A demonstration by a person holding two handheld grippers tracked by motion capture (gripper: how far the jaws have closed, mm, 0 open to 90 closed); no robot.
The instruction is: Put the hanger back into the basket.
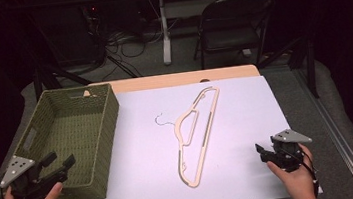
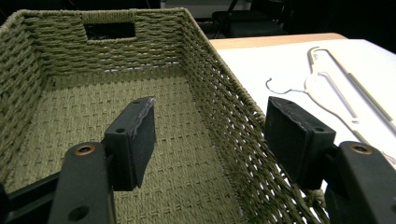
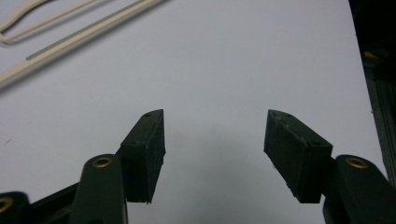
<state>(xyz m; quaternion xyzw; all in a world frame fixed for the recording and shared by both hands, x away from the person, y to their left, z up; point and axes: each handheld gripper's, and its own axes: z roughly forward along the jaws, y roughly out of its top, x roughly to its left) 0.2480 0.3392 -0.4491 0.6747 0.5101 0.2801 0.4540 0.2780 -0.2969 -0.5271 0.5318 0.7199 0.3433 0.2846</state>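
The hanger lies flat on the white table cover, between the two grippers, and neither touches it. Its long axis runs away from the person, leaning slightly to the right at the far end, with the wire hook pointing towards the basket.

The right gripper rests low at the near edge, jaws spread wide with nothing between them; in the right gripper view the hanger sits ahead and to the left of those jaws. The left gripper hangs over the basket's near end (its jaws also parted and empty); in the left gripper view the hanger lies ahead and to the right, beyond the basket's woven wall.

I judge the right gripper better placed to reach the hanger's near end, with no basket wall in its way.
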